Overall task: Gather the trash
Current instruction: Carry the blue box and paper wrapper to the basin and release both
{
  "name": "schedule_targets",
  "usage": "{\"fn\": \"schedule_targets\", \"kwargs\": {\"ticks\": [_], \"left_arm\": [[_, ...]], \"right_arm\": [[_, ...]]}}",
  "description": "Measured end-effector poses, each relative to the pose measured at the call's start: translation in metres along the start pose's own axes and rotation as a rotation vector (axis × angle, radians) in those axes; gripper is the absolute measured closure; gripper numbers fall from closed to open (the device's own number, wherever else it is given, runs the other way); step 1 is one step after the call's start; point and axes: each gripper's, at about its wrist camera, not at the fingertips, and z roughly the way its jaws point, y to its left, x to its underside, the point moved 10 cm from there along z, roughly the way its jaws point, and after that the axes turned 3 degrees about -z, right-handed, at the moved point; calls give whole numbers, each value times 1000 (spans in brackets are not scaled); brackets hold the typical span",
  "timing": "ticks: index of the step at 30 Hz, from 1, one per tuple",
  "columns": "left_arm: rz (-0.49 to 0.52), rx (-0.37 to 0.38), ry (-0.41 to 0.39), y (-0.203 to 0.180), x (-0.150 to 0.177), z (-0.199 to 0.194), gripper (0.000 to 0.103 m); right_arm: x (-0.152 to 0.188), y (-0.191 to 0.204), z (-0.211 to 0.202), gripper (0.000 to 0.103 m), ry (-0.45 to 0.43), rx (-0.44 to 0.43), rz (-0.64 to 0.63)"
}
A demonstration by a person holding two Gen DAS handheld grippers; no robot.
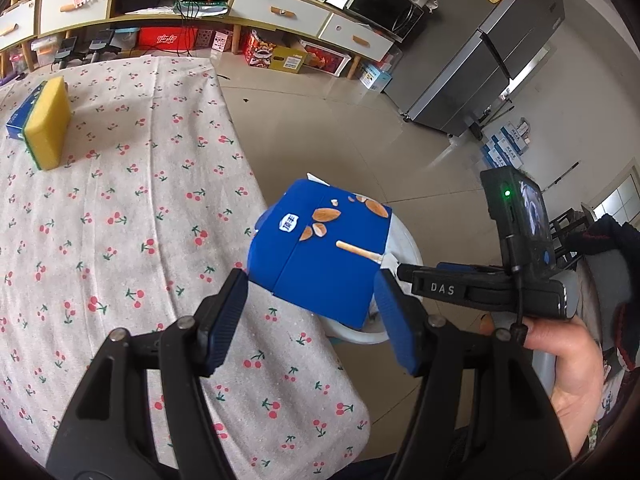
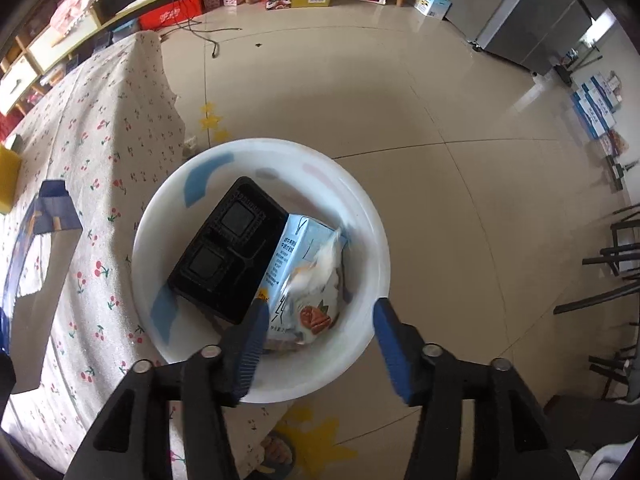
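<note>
My left gripper [image 1: 310, 282] is shut on a blue carton [image 1: 320, 252] printed with almonds, one pad on each side. It hangs past the edge of the table [image 1: 120, 220], above a white bin [image 1: 404, 248] on the floor. Seen from the right wrist, the right gripper [image 2: 320, 308] stands open over the white bin [image 2: 360, 208], nothing between its pads. Inside lie a black plastic tray [image 2: 228, 252], a pale blue carton [image 2: 296, 280] and a blurred white scrap [image 2: 326, 258]. A hand [image 1: 568, 364] holds the right gripper [image 1: 440, 286] just right of the blue carton [image 2: 52, 208].
A yellow sponge [image 1: 46, 124] leans on a blue pack [image 1: 20, 112] at the table's far left. The cherry-print cloth [image 2: 92, 168] hangs beside the bin. A steel fridge [image 1: 480, 60], a low cabinet [image 1: 280, 12] and chair legs [image 2: 608, 264] ring the tiled floor [image 2: 440, 120].
</note>
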Motion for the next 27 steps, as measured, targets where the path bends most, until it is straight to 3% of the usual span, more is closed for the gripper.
{"fn": "schedule_targets", "kwargs": {"ticks": [12,19,23,27], "left_arm": [[87,16,67,-37,8,42,37],[129,13,58,-63,5,83,36],[127,32,131,-64,16,106,34],[68,49,133,-49,19,94,34]], "right_arm": [[-26,-45,-39,43,-159,-95,292],[-32,-58,-41,43,-190,-124,376],[-33,-62,-39,43,-184,-113,389],[-33,-59,-37,43,-182,-123,389]]}}
